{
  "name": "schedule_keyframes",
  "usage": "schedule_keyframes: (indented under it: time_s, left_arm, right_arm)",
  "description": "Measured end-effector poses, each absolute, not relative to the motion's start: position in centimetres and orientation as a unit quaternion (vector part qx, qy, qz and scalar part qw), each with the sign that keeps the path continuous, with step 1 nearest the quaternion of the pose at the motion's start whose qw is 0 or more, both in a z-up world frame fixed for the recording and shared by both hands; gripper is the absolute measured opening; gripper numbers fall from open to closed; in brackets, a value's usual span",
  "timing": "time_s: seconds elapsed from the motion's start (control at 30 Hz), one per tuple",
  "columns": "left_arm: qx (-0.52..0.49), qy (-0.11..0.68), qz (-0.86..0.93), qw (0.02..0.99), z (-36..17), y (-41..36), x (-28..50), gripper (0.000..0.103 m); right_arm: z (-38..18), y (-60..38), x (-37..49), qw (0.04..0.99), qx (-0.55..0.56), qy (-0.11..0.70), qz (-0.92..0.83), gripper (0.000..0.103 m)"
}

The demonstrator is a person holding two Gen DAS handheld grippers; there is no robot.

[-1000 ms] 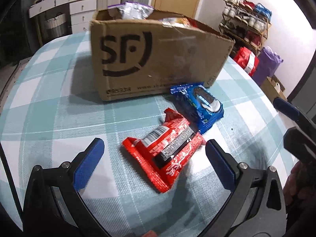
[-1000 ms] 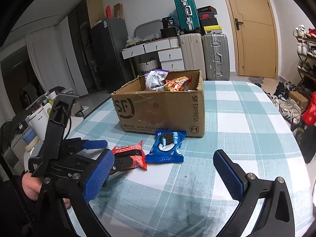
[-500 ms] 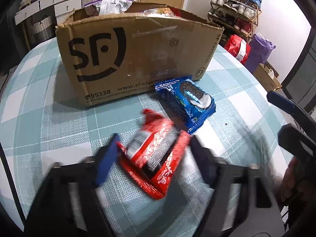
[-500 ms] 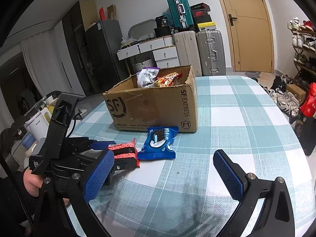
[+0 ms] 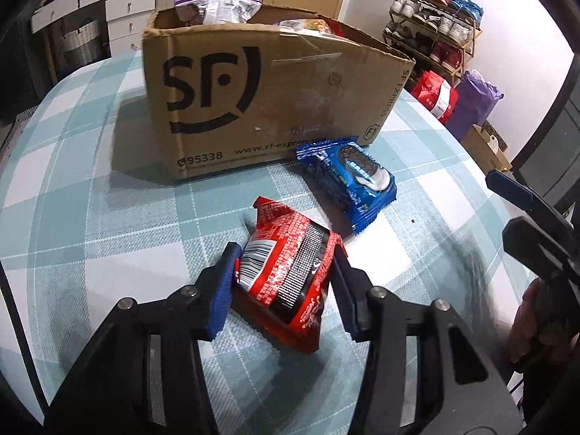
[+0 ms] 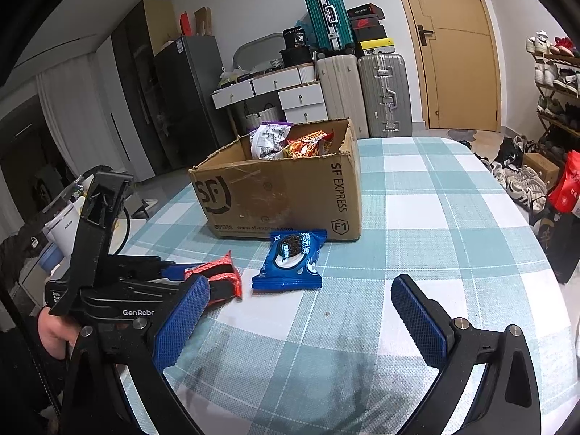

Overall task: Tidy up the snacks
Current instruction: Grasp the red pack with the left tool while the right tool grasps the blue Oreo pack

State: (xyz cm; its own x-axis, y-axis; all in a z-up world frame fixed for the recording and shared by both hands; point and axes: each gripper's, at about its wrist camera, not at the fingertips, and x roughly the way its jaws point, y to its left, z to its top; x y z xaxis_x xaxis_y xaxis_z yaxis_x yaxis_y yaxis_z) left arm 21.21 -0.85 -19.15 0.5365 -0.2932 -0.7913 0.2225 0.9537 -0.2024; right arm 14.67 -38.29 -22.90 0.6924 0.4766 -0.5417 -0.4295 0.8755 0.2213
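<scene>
left tongs (image 5: pixel 284 264) around red snack (image 5: pixel 290 275)

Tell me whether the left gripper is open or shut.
Shut: the left gripper presses both fingers against the red snack packet.

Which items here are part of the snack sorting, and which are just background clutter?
Job items:
- red snack packet, clamped in the left gripper
- blue cookie packet, on the table
- cardboard box, already holding snacks
- right gripper, open, idle

Background:
- suitcases
- shoe rack
- white drawers
</scene>
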Motion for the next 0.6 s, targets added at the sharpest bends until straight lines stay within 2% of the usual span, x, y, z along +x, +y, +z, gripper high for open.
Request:
schedule_keyframes:
  time_s: [0.6]
  left_arm:
    - [-0.090, 0.457, -0.132, 0.875, -19.3, 4.6, 17.2, 0.046]
  right_arm:
    - [-23.8, -37.2, 15.8, 0.909, 0.024, 0.341, 0.240, 0.102]
